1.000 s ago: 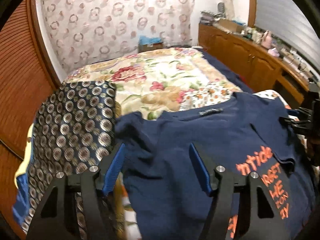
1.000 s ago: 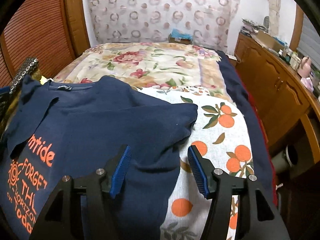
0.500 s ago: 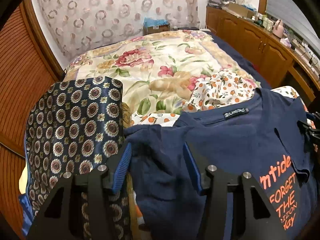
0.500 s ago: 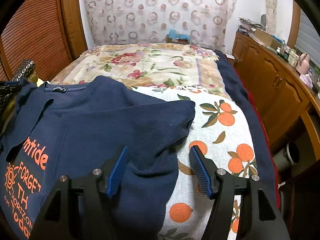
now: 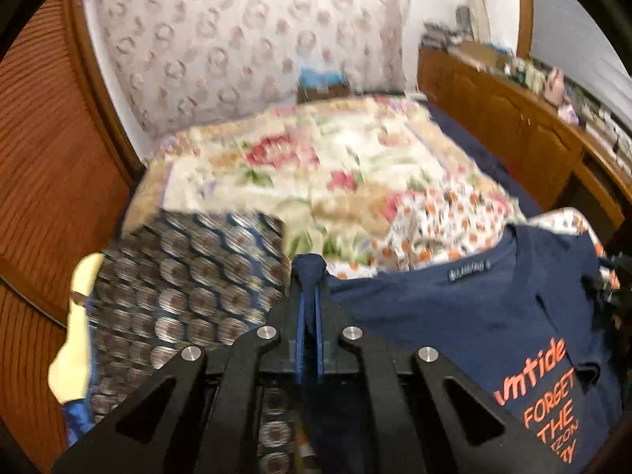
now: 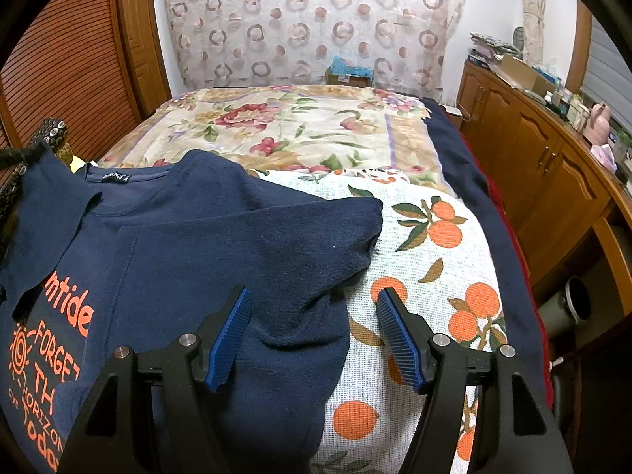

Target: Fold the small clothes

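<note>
So the navy tee (image 6: 205, 245) is spread out on the bed (image 6: 300, 126), lying on top of a white cloth with oranges (image 6: 446, 260) printed on it. Orange lettering on the chest, neck label toward the far end of the bed.

Left gripper (image 5: 309, 276) is clamped tight on a bunched bit of the tee, looks like the sleeve or shoulder edge on that side. A knot of navy fabric pokes out right at the tips, and the blue pads are basically pressed together on it. In the right wrist view you can see that corner of the tee pulled up off the bed at the far left edge. The left view is pretty smeared, so details there are mushy.

Right gripper (image 6: 314, 302) has its jaws spread wide, sitting over the other side of the tee. One pad is over the navy fabric, the other over the orange-print cloth, with the tee's side edge running between them. The pads aren't pinching anything. The right sleeve (image 6: 347, 229) lies flat, pointing out toward the cloth.

Beside the tee on the left is a dark cloth with circle patterns (image 5: 177, 284). Wooden cabinets (image 6: 545, 166) run along the right wall and a patterned curtain (image 6: 308, 19) hangs behind the bed.
</note>
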Available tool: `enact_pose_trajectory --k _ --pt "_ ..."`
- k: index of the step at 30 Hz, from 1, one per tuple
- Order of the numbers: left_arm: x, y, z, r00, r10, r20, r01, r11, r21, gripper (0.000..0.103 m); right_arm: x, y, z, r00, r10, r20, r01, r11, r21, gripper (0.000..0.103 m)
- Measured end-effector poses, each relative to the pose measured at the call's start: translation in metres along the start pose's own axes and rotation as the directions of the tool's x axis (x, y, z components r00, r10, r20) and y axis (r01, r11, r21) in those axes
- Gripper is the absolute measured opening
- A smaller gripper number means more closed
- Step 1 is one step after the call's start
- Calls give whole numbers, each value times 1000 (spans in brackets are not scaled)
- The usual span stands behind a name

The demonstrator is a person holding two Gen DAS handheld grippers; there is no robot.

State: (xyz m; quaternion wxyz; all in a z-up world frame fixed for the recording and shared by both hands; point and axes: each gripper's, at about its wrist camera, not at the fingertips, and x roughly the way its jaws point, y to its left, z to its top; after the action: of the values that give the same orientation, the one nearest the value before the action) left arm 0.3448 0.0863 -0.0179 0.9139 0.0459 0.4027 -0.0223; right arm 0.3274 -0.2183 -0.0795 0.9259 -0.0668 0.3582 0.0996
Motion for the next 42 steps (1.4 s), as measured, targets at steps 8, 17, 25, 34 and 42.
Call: enact_pose_trajectory --k 8,17,25,34,42 --pt "-16 11 -2 999 -29 33 30 999 -13 5 -12 -18 0 998 47 36 -50 996 75 69" --pt "-31 -2 -14 996 -64 63 64 998 4 5 -2 -37 7 996 89 -3 -88 990 109 69" --pt "-44 -15 -24 992 -98 79 96 995 22 5 21 -30 25 993 111 -29 -110 992 57 68" --pt "-53 -21 -36 990 -112 85 110 994 21 5 31 -21 31 995 92 -28 -92 996 6 55" --pt "-67 -28 -48 987 -127 98 125 992 25 5 14 -19 27 989 143 28 -143 990 -16 7"
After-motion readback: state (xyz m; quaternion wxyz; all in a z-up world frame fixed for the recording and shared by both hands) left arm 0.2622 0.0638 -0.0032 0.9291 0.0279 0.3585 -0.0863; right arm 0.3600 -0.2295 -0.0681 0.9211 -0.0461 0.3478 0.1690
